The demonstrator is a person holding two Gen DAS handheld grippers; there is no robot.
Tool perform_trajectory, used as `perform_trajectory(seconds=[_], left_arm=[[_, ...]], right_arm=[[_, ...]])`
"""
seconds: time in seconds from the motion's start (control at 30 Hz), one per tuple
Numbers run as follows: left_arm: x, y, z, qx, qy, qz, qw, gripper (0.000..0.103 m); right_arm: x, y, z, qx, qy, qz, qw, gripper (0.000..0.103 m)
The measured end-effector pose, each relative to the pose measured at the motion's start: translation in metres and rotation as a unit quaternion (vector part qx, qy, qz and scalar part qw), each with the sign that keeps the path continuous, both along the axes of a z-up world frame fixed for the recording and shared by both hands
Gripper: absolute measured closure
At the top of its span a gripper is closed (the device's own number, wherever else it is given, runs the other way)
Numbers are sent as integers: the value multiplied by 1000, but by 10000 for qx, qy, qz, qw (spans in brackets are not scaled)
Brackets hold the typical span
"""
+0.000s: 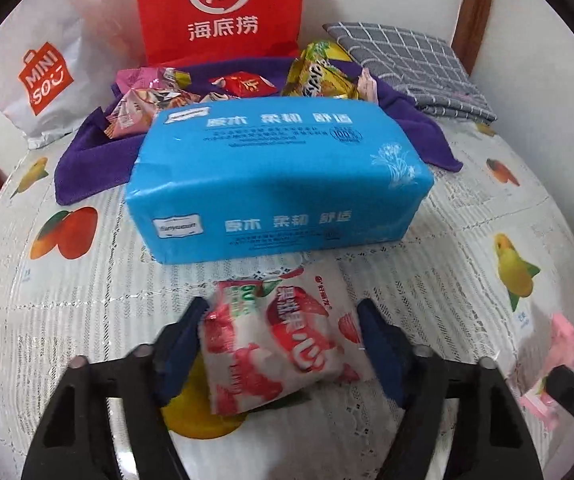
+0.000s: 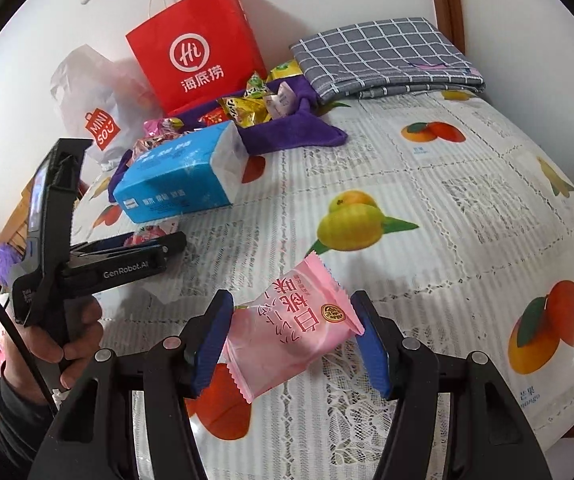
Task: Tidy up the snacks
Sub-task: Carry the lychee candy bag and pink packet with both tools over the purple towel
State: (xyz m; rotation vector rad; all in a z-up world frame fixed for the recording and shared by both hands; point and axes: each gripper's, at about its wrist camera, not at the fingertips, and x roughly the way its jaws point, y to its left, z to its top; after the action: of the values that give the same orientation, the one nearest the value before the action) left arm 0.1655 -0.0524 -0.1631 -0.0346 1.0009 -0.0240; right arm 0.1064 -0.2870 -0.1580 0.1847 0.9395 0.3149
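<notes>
Fruit-print table, white wall behind. Left claw pinches strawberry snack packet just in front of blue tissue pack; right claw half closed on pink peach snack packet, right of it. Lift clear, keep grips square. Tissue pack blocks the path to the snack pile on purple cloth.

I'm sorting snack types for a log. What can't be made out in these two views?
- Left wrist view: the snacks on the purple cloth are partly hidden behind the blue tissue pack.
- Left wrist view: the pink snack is blurred at the edge.
- Right wrist view: the strawberry snack is mostly hidden behind the left tongs.
</notes>
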Motion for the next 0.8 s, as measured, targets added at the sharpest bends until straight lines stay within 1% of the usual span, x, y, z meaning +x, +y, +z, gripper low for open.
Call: perform_trajectory(seconds=[0.03,0.1,0.17,0.33,0.53,0.8], left_arm=[[0,4,1,-99,28,3,9999,44],[-2,10,2,-277,65,-26,9996,45],[-5,12,3,-360,80,-53,9993,48],[-17,18,5,-636,112,-76,9979,48],[-31,22,12,-745,50,-137,9971,48],[-50,38,32,-883,-85,-140,9960,49]], right_arm=[[0,0,-1,-1,13,-2,10000,43],[1,2,-2,-14,56,2,10000,43],[1,4,-2,-28,55,35,10000,43],[-1,13,7,-147,-40,120,9998,43],[-7,26,20,-296,-159,217,9992,43],[-11,40,36,-416,-280,242,9984,43]])
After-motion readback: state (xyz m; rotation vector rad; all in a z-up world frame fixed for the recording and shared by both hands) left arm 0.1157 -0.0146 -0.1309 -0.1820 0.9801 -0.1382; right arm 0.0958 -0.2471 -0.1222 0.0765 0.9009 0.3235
